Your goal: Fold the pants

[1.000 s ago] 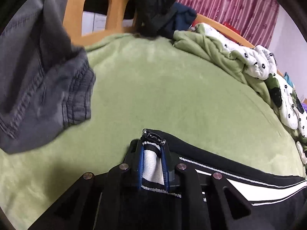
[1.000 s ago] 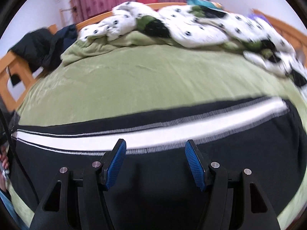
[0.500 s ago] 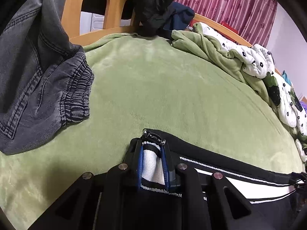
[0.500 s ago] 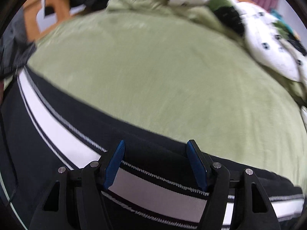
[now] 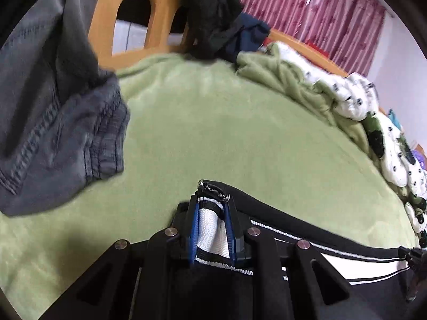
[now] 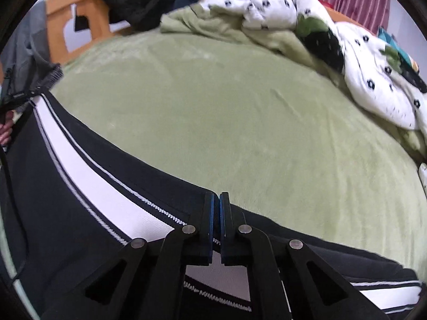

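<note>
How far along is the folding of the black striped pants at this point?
Done: the black pants lie stretched across the green blanket, not yet folded. In hand: the left gripper pinches the end with the white stripe, and the right gripper is shut on the upper edge further along. Left: every fold itself.

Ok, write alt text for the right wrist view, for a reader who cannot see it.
The right tongs are shut on the edge of the black pants with a white side stripe, stretched across a green fleece blanket. Behind lie a crumpled white patterned quilt and a wooden bed frame.
</note>
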Motion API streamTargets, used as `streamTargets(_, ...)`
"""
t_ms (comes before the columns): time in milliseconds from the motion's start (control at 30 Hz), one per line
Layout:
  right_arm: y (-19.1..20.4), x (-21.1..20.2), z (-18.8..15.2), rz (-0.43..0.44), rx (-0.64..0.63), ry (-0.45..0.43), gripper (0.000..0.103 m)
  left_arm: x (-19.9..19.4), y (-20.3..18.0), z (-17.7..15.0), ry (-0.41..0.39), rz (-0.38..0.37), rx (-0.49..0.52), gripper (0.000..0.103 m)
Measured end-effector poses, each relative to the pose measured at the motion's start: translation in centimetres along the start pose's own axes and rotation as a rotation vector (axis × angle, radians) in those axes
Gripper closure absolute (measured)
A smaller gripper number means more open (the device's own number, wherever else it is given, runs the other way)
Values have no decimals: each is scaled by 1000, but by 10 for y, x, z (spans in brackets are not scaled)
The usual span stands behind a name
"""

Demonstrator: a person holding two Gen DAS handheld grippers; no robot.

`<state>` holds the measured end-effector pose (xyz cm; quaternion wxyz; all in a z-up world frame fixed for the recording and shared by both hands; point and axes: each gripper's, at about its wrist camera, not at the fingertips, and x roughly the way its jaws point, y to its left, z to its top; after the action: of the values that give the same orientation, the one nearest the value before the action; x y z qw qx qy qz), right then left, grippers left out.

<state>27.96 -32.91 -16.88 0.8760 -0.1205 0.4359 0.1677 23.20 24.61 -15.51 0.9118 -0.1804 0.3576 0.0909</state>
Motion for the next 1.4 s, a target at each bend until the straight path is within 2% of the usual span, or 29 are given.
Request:
streamTargets(100,-6,7,-8,17,68,-24,99,2,3,-1,5,-9,-12,86)
streamTargets(233,-6,5,-7,1,104,-29,97,3,0,-3,5,23,8,81)
streamTargets(267,-7,0,-6,-9,116,-30,93,2,-1,-4,3,29,13,79)
streamTargets(300,-8,-5,-6,-24,131,-31,84,1,-2,-4,4,30,13,78)
streamTargets(333,-14,-17,-7,-54,159,-57,81,0,-1,-4,9,28,11,76)
streamTargets(400,-27,-36,-17,-91,219,-116,66,-4,0,-5,24,16,9,68)
streamTargets(467,-50,-51,-31,-144,307,-123,60,-9,1,-6,22,12,3,49)
streamTargets(533,-67,-52,-44,-181,349,-92,60,-18,-1,-8,-3,35,4,46)
streamTargets(633,-80,-28,-53,-215,380,-1,62,-36,-14,-13,-36,53,48,46)
streamTargets(767,-82,-15,-47,-255,386,-33,62,-60,-36,-26,-60,91,115,45)
streamTargets(867,-80,-15,-42,-275,395,-17,63,-83,-50,-44,-71,91,157,45)
streamTargets(933,-75,-29,-42,-289,408,-19,63,-97,-55,-56,-69,79,159,45)
streamTargets(1033,-61,-68,-49,-276,463,-97,58,-115,-60,-76,-36,12,150,45)
streamTargets(1100,-47,-92,-61,-287,489,-142,47,-128,-60,-92,-16,-22,150,45)
streamTargets(1200,-27,-120,-82,-277,511,-190,39,-146,-57,-117,7,-50,131,45)
streamTargets(1300,-8,-141,-106,-225,546,-198,39,-161,-49,-144,48,-112,107,45)
streamTargets(1400,9,-155,-131,-229,592,-208,39,-171,-43,-170,82,-176,73,45)
